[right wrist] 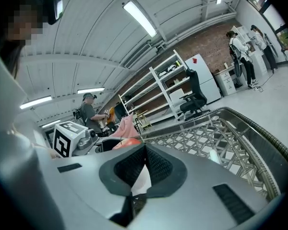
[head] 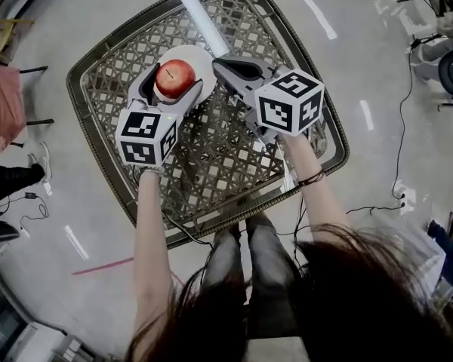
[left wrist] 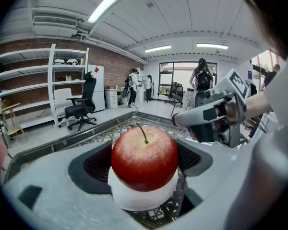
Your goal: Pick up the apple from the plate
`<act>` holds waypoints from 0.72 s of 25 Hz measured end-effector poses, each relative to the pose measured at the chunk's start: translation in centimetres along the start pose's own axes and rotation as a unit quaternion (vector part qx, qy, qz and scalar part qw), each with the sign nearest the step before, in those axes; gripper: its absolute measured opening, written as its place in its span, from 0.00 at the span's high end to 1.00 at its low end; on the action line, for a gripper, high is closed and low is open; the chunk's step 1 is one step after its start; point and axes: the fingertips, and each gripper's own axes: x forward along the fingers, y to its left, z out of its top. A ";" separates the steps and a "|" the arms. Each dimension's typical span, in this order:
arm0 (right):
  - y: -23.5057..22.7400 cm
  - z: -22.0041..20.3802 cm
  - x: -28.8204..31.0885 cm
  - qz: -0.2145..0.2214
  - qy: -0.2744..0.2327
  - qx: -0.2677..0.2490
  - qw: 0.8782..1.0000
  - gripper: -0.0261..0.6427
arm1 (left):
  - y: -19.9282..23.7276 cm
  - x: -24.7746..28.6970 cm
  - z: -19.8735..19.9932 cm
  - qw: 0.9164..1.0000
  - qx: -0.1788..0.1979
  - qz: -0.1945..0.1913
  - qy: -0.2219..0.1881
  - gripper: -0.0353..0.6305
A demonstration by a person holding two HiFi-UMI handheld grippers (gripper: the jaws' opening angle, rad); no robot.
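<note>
The lattice-topped counter [head: 228, 173] fills the space in front of you, with the white plate [head: 204, 60] near its far edge. Your left tongs [head: 174, 76] reach over the plate, one jaw on each side of the apple [head: 176, 79]. In the left gripper view their dark pads press the fruit's flanks, so they are grasping it. The red apple is upright, stem up, and its underside is on the plate. Your right tongs [head: 217, 64] are clenched with nothing between them. Their tips lie at the plate's right rim, just beside the apple.
</note>
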 end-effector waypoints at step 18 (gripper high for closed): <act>4.3 4.2 -2.3 0.012 0.001 -0.021 1.000 0.95 | -2.0 -5.2 3.9 0.998 -0.049 0.018 -0.021 0.33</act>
